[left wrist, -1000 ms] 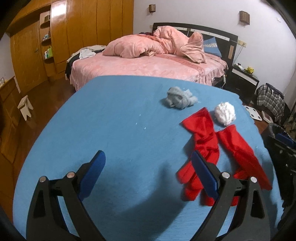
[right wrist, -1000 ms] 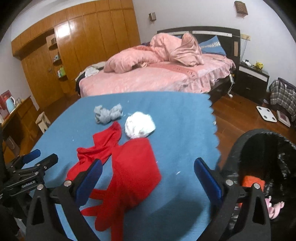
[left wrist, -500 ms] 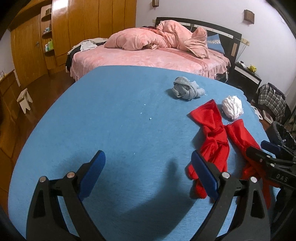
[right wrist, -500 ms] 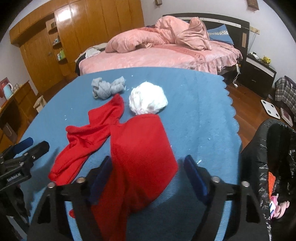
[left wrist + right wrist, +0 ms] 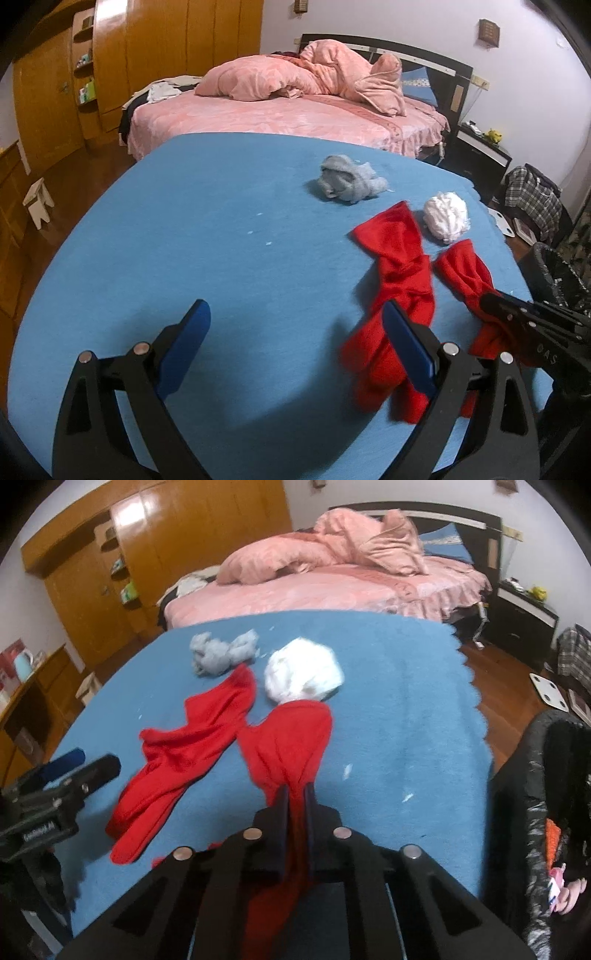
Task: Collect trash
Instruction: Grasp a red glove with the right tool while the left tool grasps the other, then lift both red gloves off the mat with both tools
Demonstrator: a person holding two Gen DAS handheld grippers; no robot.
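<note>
Two red socks lie on the blue table (image 5: 184, 240). My right gripper (image 5: 296, 794) is shut on the right red sock (image 5: 291, 738), also seen in the left wrist view (image 5: 465, 277). The left red sock (image 5: 192, 746) lies flat beside it, also in the left wrist view (image 5: 399, 280). A white paper wad (image 5: 303, 674) and a grey crumpled cloth (image 5: 221, 651) sit farther back. My left gripper (image 5: 295, 332) is open and empty above the table, left of the socks. A black trash bin (image 5: 535, 794) stands at the table's right.
A bed with pink bedding (image 5: 295, 107) stands behind the table. A wooden wardrobe (image 5: 166, 554) lines the left wall. A dark nightstand (image 5: 524, 616) is at the back right. A white scale (image 5: 548, 690) lies on the wooden floor.
My right gripper moved forward over the right red sock and shut on it. My left gripper stayed open and shifted slightly.
</note>
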